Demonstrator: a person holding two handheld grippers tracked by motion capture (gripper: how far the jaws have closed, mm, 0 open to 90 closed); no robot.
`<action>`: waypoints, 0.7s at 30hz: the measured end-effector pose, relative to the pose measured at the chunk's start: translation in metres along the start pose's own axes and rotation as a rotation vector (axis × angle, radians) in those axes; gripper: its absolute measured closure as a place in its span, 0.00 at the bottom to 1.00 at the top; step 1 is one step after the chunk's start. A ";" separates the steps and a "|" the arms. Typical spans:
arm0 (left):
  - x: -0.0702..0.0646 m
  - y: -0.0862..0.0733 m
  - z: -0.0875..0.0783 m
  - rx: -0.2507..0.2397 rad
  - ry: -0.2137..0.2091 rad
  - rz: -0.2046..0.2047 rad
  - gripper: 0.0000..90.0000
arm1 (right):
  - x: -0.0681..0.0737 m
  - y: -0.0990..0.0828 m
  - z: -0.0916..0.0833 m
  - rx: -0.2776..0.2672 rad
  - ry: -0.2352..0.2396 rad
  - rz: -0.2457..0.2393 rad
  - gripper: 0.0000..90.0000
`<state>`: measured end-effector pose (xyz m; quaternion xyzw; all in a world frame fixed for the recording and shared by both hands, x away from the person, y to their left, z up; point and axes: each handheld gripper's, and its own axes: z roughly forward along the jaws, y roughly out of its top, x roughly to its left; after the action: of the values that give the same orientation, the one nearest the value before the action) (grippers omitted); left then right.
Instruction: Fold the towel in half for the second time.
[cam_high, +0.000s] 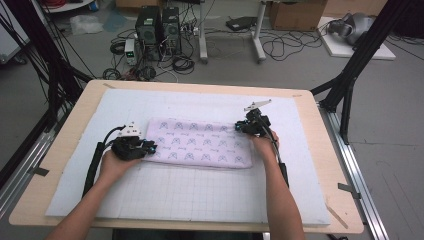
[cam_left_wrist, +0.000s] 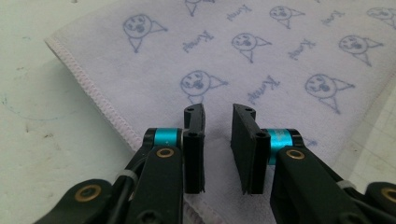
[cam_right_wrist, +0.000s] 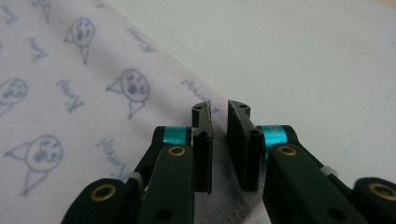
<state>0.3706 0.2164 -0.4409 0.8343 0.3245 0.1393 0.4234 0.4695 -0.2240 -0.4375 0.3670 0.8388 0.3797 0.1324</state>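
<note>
A pale lilac towel (cam_high: 200, 142) printed with small blue cartoon faces lies folded flat in the middle of the white mat (cam_high: 200, 200). At its left end is my left gripper (cam_high: 152, 147), low over the cloth. In the left gripper view the jaws (cam_left_wrist: 218, 112) stand a little apart over the towel (cam_left_wrist: 280, 56), just inside its stitched edge, with nothing between them. My right gripper (cam_high: 240, 127) is at the towel's far right corner. In the right gripper view its jaws (cam_right_wrist: 219, 107) show a narrow gap above the towel's (cam_right_wrist: 70, 93) edge, and no cloth is pinched.
The gridded white mat covers most of the wooden table (cam_high: 340, 200). Bare mat lies in front of and behind the towel. Beyond the table's far edge, computer towers (cam_high: 157, 25) and cables sit on the floor. Black frame legs (cam_high: 350, 80) stand to the right.
</note>
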 end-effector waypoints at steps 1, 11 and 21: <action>0.000 0.000 0.000 -0.004 0.001 0.000 0.81 | 0.000 -0.001 0.000 -0.006 0.004 0.014 0.88; 0.000 0.002 -0.013 -0.066 0.009 -0.025 0.69 | 0.008 -0.002 -0.022 -0.071 0.056 0.011 0.72; -0.004 -0.001 -0.024 -0.125 0.027 -0.062 0.46 | 0.028 -0.018 -0.037 -0.099 0.087 0.026 0.41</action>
<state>0.3548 0.2294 -0.4268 0.7938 0.3466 0.1575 0.4743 0.4219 -0.2320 -0.4241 0.3540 0.8192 0.4378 0.1090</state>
